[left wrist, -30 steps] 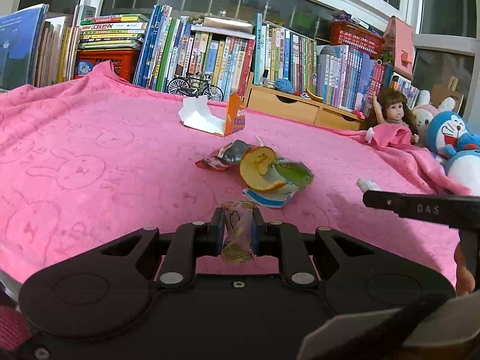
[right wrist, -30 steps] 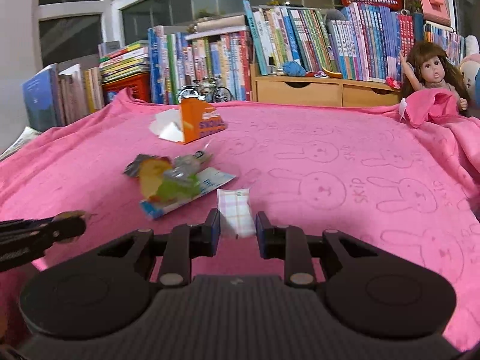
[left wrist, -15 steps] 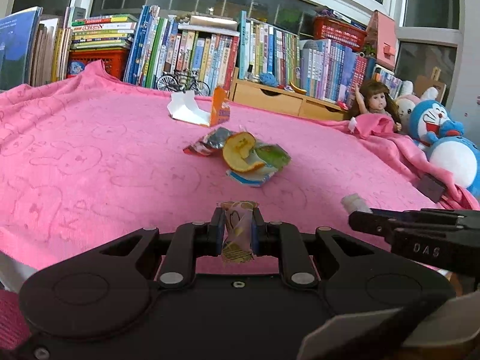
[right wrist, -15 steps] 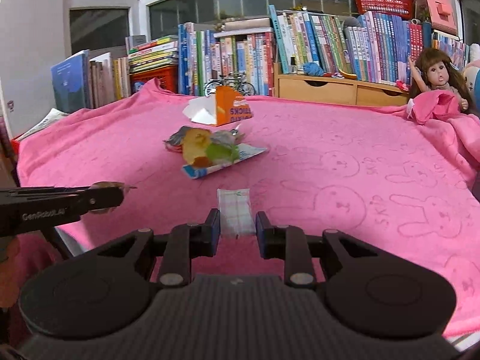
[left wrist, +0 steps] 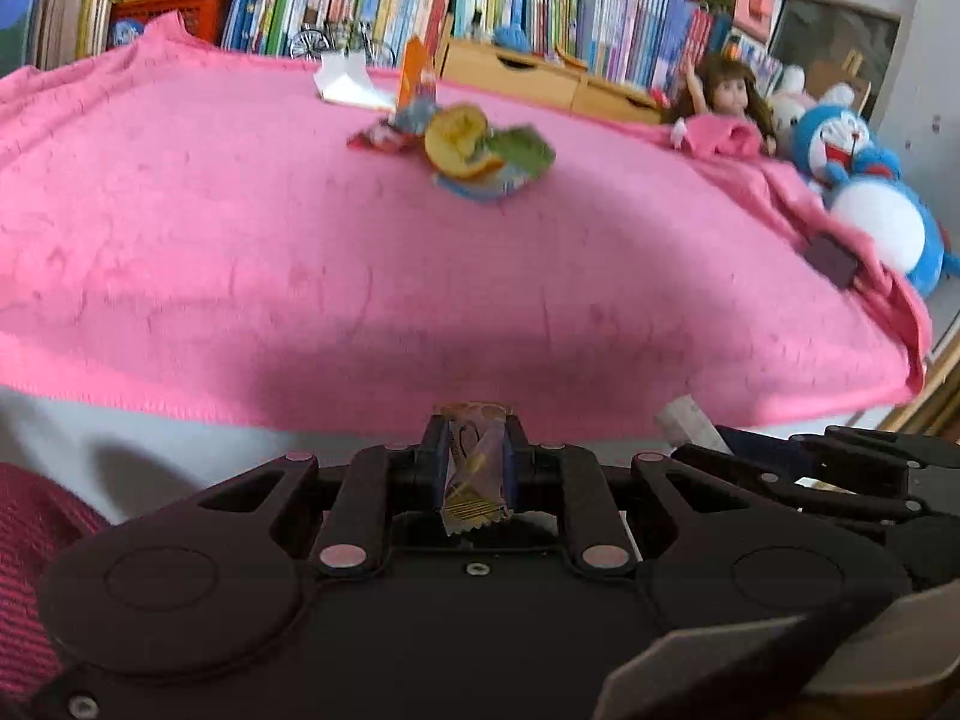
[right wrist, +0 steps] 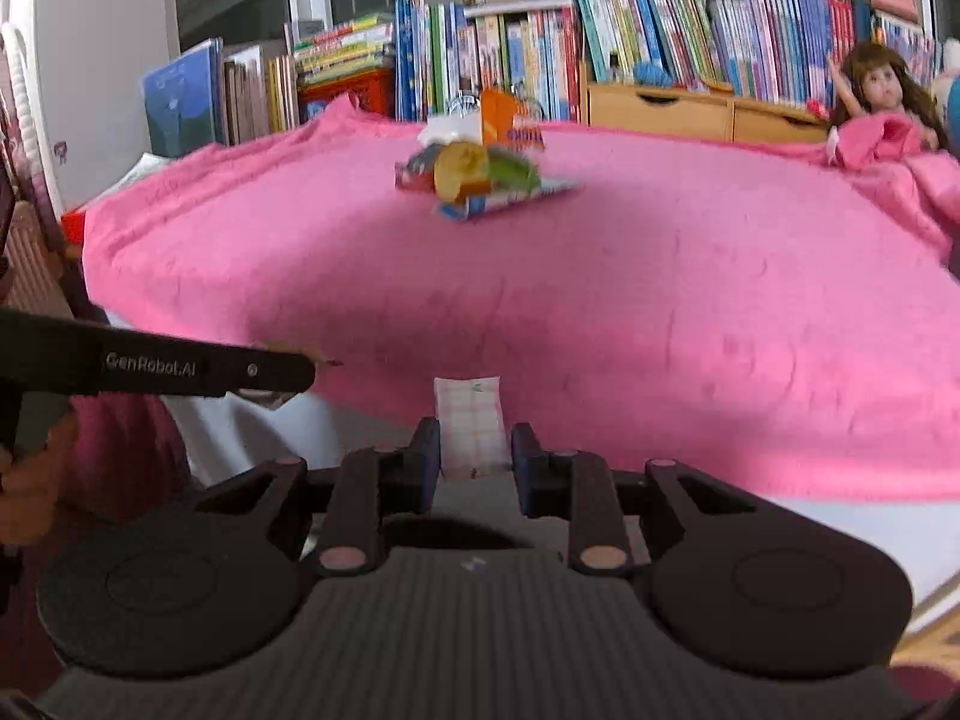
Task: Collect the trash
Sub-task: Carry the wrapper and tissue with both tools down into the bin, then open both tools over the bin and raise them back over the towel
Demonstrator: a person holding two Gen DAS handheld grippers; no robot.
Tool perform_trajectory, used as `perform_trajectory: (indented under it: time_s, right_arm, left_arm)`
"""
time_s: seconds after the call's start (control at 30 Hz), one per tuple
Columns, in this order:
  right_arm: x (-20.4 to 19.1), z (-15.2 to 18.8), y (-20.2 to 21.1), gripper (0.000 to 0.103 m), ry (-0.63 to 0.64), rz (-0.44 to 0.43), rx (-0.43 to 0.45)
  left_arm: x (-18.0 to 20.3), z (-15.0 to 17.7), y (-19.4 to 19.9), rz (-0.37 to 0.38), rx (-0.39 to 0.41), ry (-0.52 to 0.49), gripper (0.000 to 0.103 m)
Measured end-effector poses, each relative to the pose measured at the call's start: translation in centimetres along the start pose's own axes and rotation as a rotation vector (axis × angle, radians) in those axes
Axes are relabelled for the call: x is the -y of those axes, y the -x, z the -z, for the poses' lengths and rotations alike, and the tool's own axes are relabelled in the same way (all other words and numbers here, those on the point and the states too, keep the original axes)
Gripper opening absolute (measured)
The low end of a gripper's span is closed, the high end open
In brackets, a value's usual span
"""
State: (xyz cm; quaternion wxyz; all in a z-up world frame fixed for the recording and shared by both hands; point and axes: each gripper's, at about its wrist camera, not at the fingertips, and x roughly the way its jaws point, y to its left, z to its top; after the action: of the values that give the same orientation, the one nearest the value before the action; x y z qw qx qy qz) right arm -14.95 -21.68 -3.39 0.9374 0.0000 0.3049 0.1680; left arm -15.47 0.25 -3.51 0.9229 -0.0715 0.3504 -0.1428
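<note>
Both grippers are carrying trash off the blanket point(left wrist: 240, 228) edge, prob. to a bin not in view: left gripper point(left wrist: 474, 450) clamping a wrapper point(left wrist: 474, 474), right gripper point(right wrist: 471, 450) pinching a packet point(right wrist: 469, 420), w/ the pile point(right wrist: 480, 177) waiting mid-blanket, so next is finding the bin & releasing.

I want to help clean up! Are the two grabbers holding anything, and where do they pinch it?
Left gripper pinches a crinkly candy wrapper around its middle. Right gripper grips a white checked wrapper by its lower end.

Both tongs point(left wrist: 474, 450) point(right wrist: 474, 450) clamped, loaded.
</note>
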Motion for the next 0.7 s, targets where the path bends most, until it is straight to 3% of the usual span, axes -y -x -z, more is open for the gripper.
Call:
perform_trajectory:
  time_s: [0.37, 0.7]
  right_arm:
    - [-0.3, 4.4, -2.8, 0.032, -0.073, 0.027, -0.155]
    - [-1.1, 6.2, -4.0, 0.036, -0.056, 0.036, -0.221]
  left_arm:
    - [-0.2, 4.2, -5.0, -0.033, -0.224, 0.002, 0.017]
    - [-0.9, 5.8, -6.9, -0.041, -0.345, 0.003, 0.019]
